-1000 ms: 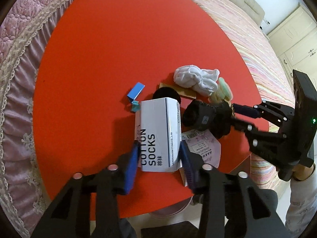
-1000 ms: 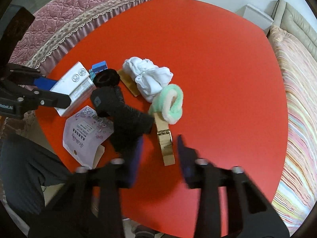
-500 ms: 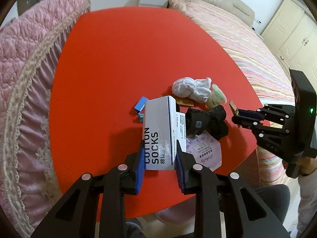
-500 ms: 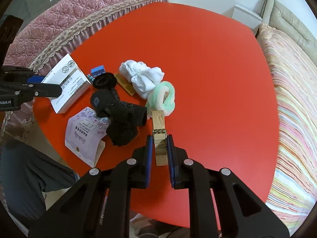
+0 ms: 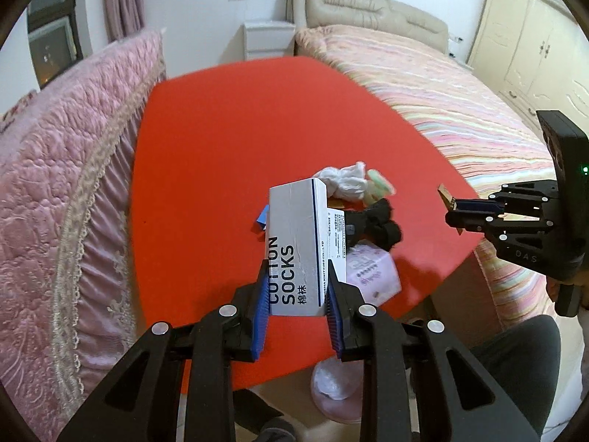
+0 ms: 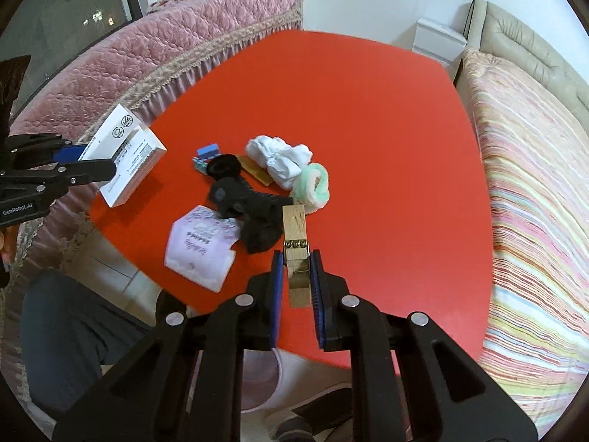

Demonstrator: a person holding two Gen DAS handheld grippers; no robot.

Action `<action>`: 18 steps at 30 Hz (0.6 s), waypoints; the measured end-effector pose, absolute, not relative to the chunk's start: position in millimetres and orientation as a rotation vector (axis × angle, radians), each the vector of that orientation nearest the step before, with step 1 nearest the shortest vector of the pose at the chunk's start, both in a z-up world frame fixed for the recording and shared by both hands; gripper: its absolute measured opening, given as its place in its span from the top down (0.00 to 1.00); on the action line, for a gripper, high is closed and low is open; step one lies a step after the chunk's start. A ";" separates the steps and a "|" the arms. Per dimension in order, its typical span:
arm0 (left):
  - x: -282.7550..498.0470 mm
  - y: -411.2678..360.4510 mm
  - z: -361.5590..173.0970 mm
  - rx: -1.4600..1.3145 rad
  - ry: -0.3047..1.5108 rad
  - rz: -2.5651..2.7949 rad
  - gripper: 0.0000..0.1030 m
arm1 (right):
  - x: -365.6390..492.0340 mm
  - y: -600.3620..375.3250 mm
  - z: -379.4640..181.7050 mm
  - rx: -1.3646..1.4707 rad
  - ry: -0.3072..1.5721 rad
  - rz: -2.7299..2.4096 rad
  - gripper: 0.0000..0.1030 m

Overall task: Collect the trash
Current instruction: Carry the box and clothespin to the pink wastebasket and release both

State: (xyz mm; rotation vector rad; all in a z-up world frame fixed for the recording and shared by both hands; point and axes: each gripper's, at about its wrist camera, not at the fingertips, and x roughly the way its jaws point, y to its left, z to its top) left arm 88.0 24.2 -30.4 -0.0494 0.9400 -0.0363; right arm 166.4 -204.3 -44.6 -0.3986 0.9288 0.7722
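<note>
My left gripper point(image 5: 296, 287) is shut on a white "COTTON SOCKS" box point(image 5: 296, 243), lifted above the red table point(image 5: 221, 129). The same box point(image 6: 127, 156) shows at the left of the right wrist view, held by the left gripper point(image 6: 99, 164). My right gripper point(image 6: 296, 269) is shut on a brown cardboard strip with a metal clip point(image 6: 296, 243), raised over the table point(image 6: 368, 110). That right gripper point(image 5: 454, 208) appears at the right edge of the left wrist view with the strip point(image 5: 445, 193) sticking out of it. A pink paper packet point(image 6: 200, 245) lies near the table's front edge.
Black socks point(image 6: 254, 210), white socks point(image 6: 279, 156), a mint-green sock roll point(image 6: 313, 188), a small blue item point(image 6: 208, 151) and a brown card point(image 6: 256, 171) lie mid-table. A pink bin point(image 5: 333, 386) stands under the table edge. A pink-covered sofa point(image 5: 55, 169) is left, a striped bed point(image 6: 533, 191) right.
The left gripper closed on the socks box and lifted it off the table. The right gripper closed on the cardboard strip and raised it. Both views pulled back and up.
</note>
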 end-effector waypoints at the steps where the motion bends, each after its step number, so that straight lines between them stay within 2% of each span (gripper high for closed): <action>1: 82.4 21.9 -26.5 -0.038 0.927 -0.036 0.74 | 161.3 -206.4 -41.1 -0.394 0.920 0.773 0.86; 9: 43.8 5.7 -10.0 -0.010 0.861 -0.061 0.74 | 113.6 -227.6 -12.3 -0.359 0.842 0.793 0.86; 18: 1.8 -14.5 -8.8 -0.024 0.847 -0.112 0.74 | 63.7 -243.2 -9.3 -0.335 0.825 0.820 0.86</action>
